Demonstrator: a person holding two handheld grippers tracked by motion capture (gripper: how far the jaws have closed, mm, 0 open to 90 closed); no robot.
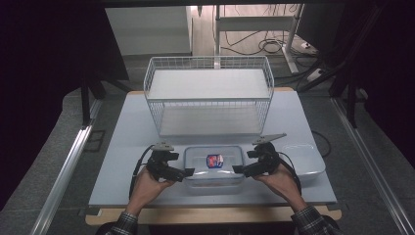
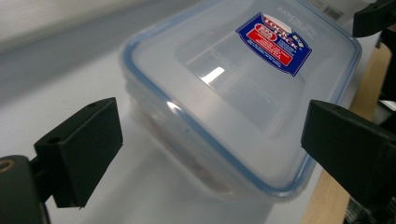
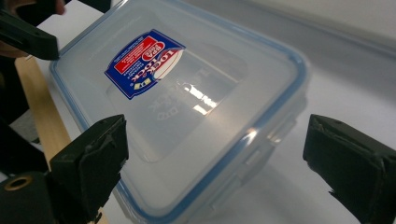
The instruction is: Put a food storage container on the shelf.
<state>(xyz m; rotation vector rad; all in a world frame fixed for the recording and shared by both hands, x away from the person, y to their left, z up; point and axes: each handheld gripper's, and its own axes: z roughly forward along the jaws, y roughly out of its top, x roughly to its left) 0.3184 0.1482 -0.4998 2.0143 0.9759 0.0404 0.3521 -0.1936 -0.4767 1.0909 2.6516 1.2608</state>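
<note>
A: Both hands in now, one at each short end of the box (image 1: 214,165), which sits on the table (image 1: 122,147) at the near edge, right in front of the wire basket (image 1: 209,95)

B: And the lid's on it, the clear one with the blue rim and the red and blue sticker (image 1: 215,160)

A: Yes. Left hand-held gripper (image 1: 188,172) is at the left end, jaws spread wide, nothing pinched. In the left gripper view the corner of the box lies between the two black pads without touching either

B: The right one?

A: Right hand-held gripper (image 1: 238,169) mirrors it at the other end, jaws also wide and empty. In the right gripper view they straddle that end, where the lid's side clip (image 3: 275,130) sits, so I'd guess that clip is what it's lining up on

B: So coming in from both sides at once makes sense, one to steady, one to work the latch, or both to lift

A: That's my reading. Neither pad presses on plastic yet

B: What's that to the right of the box?

A: A second clear tub (image 1: 304,159), no lid on it, standing just beside the right hand and apart from the box. The basket behind is empty
</note>
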